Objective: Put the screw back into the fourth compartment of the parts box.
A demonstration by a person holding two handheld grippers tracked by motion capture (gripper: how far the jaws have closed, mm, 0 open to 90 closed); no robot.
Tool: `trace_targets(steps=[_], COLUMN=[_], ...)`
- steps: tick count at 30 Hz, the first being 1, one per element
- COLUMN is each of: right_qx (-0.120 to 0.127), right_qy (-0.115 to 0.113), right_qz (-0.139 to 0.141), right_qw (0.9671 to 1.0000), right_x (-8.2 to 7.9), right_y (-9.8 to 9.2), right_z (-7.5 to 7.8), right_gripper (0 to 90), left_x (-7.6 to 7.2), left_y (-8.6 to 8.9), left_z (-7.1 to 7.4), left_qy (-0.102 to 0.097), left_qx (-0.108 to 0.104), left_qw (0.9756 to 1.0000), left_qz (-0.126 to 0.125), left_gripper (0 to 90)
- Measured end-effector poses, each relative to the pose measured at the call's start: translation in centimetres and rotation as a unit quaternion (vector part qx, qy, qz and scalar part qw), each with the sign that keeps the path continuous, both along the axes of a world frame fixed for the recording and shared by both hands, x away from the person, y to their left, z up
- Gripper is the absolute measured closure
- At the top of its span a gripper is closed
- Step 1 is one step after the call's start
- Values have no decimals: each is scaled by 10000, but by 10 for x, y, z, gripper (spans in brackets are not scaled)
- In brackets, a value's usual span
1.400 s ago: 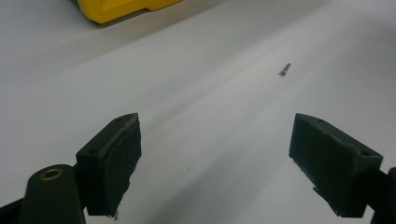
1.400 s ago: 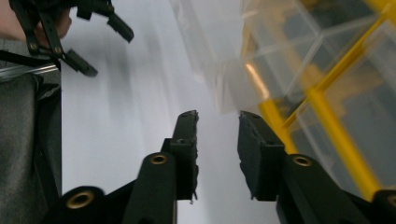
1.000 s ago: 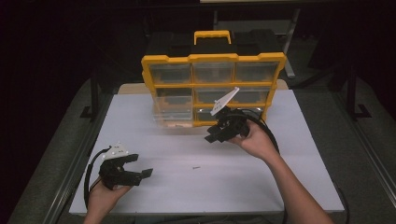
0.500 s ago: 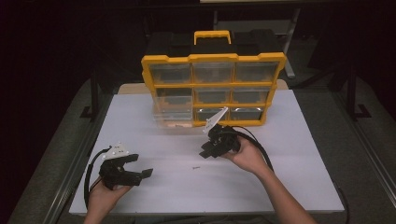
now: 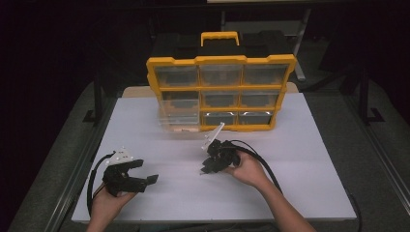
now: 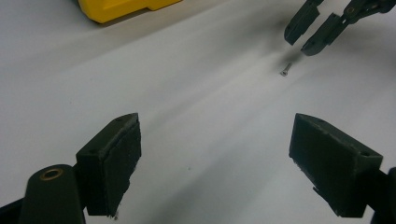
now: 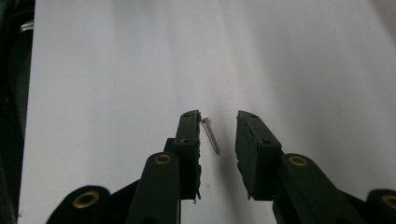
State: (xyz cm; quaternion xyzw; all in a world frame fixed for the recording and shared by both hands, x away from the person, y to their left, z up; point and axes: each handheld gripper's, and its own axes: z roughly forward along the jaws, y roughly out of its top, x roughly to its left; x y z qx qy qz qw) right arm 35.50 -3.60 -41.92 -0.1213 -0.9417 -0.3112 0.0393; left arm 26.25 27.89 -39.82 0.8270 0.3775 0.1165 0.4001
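Our right hand-held gripper (image 7: 218, 140) has just been closing, jaws apart around the screw (image 7: 211, 136) on the white surface (image 5: 300, 159), at six o'clock of the organizer (image 5: 220, 92). Our left hand-held gripper (image 6: 215, 163) gapes wide.

— Item one?
— My right claw (image 7: 218, 140), its jaws part-way apart and just been closing.
— Item two?
— One small screw (image 7: 211, 135), lying flat on the white bench (image 7: 303, 60) between my jaws, just beside the left one; neither pad presses on it.
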Motion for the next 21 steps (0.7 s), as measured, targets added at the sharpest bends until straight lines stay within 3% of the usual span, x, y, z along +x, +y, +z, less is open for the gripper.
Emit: trace_targets(steps=[11,13,21], right_qx=[-228,-268,-373], right_qy=[-132,-72,-184], right_qz=[215,167,197], right_qw=[9994,9995,9989], right_x=[-4,-4,-3], right_y=[14,15,17], right_z=[-11,-13,-15], right_gripper=[767,776,862], left_x=[0,0,0], left_y=[0,0,1], left_z=[0,0,0], left_qy=[10,6,-24], left_qx=[-10,-12,23], left_qw=[10000,10000,10000], left_qz=[21,22,-11], left_gripper=[165,165,165])
